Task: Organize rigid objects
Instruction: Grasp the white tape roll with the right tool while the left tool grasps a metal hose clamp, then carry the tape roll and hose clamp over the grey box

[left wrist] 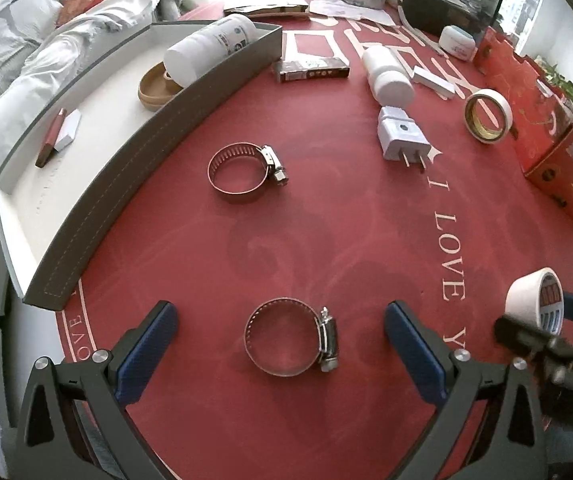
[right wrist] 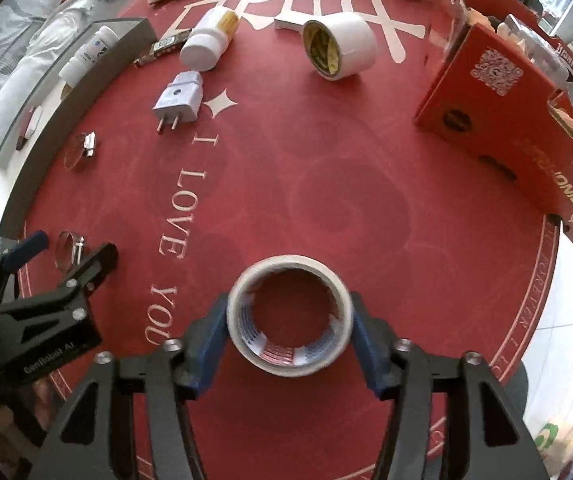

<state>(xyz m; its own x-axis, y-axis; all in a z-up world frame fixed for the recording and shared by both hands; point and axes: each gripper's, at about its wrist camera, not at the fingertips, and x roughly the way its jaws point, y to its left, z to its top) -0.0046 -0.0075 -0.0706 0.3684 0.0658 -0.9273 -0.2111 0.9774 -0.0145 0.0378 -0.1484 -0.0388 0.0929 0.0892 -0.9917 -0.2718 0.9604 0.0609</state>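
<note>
My left gripper (left wrist: 282,334) is open, one finger on each side of a metal hose clamp (left wrist: 292,336) that lies on the red table mat. A second hose clamp (left wrist: 246,166) lies farther ahead. My right gripper (right wrist: 290,322) is shut on a white tape roll (right wrist: 290,276), also seen in the left wrist view (left wrist: 534,298). A grey tray (left wrist: 126,148) at the left holds a white bottle (left wrist: 210,50), a wooden dish (left wrist: 158,86) and a small block (left wrist: 58,132). A white plug adapter (left wrist: 402,134), a white bottle (left wrist: 388,74), a dark small box (left wrist: 312,70) and a second tape roll (left wrist: 486,116) lie on the mat.
A red cardboard box (right wrist: 498,100) stands at the right side of the table. Papers, a dark box and a white jar (left wrist: 456,40) crowd the far edge. A sofa with white covers (left wrist: 18,60) lies beyond the tray at the left.
</note>
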